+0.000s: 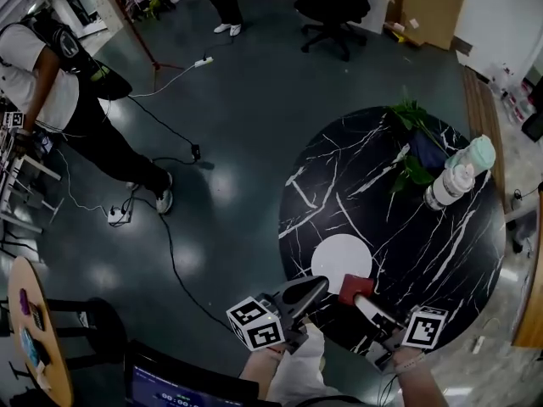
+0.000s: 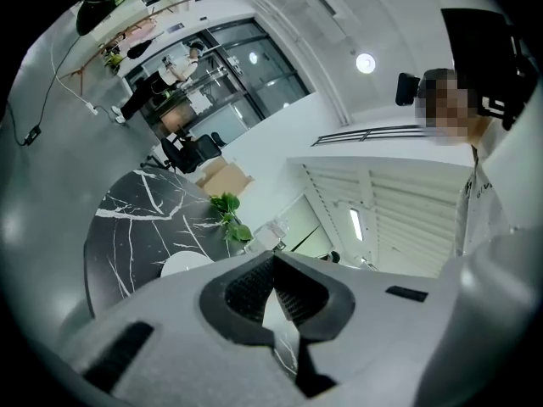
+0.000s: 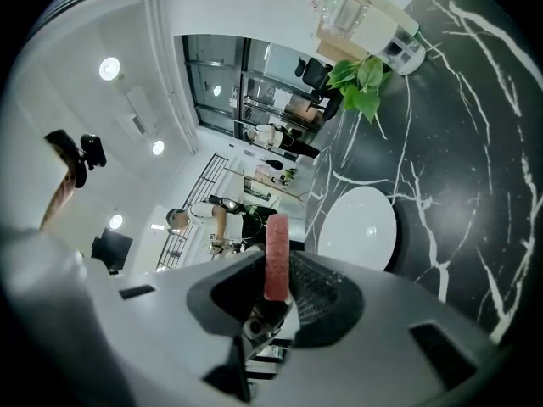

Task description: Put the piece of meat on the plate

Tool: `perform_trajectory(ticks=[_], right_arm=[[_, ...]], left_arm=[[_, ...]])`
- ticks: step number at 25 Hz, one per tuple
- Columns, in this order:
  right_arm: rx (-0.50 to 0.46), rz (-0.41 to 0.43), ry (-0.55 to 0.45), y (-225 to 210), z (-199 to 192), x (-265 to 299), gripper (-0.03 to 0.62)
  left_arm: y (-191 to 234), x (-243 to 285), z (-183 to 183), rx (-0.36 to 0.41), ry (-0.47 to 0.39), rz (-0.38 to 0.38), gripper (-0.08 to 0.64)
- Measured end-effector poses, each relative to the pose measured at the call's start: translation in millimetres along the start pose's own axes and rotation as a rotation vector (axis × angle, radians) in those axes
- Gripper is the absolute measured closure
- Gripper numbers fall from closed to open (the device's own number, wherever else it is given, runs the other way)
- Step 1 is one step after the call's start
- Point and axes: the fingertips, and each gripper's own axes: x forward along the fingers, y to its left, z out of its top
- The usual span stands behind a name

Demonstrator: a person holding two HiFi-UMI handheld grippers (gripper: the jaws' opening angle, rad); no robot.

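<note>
Right gripper [image 3: 278, 288] first: its jaws are closed part-way and clamped on the piece of meat [image 3: 277, 248], a flat red slab standing on edge between the pads, with its upper end poking out beyond the fingertips. That is a firm hold, with both pads pressed against the slab's flat sides.

In the head view the meat hangs at the near edge of the worktop [image 1: 441, 253], just beside the near rim of the plate [image 1: 339, 257]. It is not lying on the plate. How high it sits above the surface cannot be told.

The left gripper [image 2: 273, 265] sits alongside with its fingertips together and nothing between the pads, so it is empty. It points in toward the same near edge, just left of the plate.

Moving outward, the plate is white, round and bare, and it rests on the black, white-veined round worktop close to its near edge. Over at the far right edge a leafy green plant [image 1: 414, 147] sprawls. Just beside it, nearer the right rim, is a clear bottle [image 1: 458, 176] with a pale green top.

Beyond the worktop lies a dark floor [image 1: 246, 108] strung with cables. A person [image 1: 51, 83] in a white top stands off to the left, and an office chair [image 1: 335, 7] sits at the far end.
</note>
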Motion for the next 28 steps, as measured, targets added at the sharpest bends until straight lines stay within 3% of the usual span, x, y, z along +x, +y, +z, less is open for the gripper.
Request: perform_trajectory(ticks=[10, 25, 28], right_arm=[[-0.03, -0.138, 0.101, -53.5, 15.9, 35.7, 0.508], [0.01, -0.195, 0.225, -74.7, 5.9, 68.9, 0.507], [-0.045, -0.229, 0.258, -78.9, 5.9, 68.2, 0.506]], left_arm=[[39.4, 11.5, 9.4, -0.026, -0.039, 0.055, 0.551], [55.4, 11.5, 10.2, -0.058, -0.049, 0.07, 0.552], [55.7, 11.9, 13.3, -0.064, -0.052, 0.075, 0.552]])
